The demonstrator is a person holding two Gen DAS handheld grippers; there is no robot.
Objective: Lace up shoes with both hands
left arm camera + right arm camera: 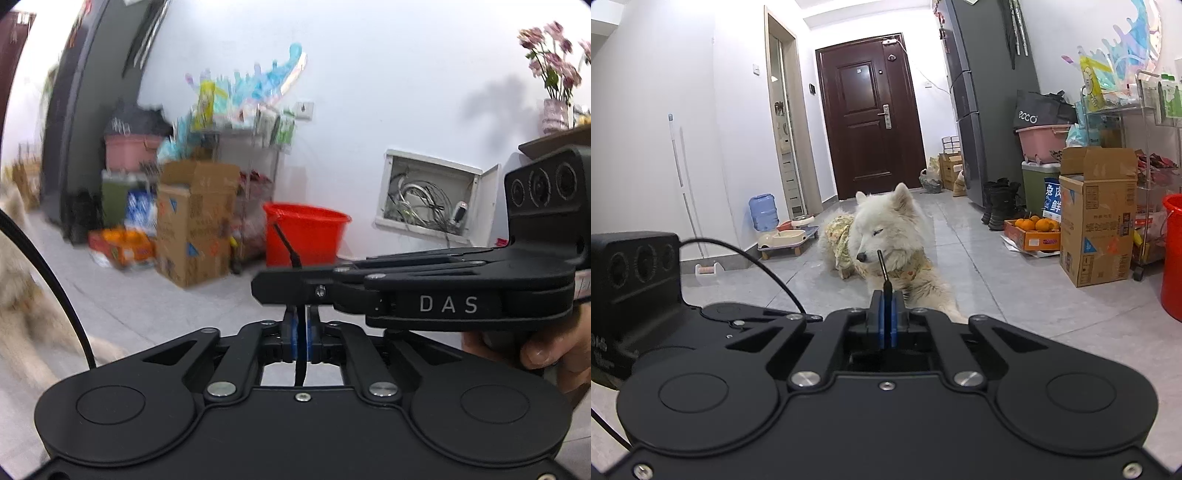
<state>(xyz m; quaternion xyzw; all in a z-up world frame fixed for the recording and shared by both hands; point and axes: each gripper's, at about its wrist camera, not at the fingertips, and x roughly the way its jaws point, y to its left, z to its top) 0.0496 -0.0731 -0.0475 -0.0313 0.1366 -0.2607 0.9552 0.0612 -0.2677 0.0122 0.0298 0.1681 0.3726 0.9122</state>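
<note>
Both claws sit clamped on black lace, left claw (301, 332) gripping a lace (300, 363) run, right claw (887, 325) pinching the lace tip (882, 267), but we see no shoe so progress is unclear; only right view shows the dog (886, 240), left view the right claw.

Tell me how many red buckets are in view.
1, shown in both views: the red bucket stands on the floor by the wall, beside the cardboard box. Others may be hidden by clutter.
</note>
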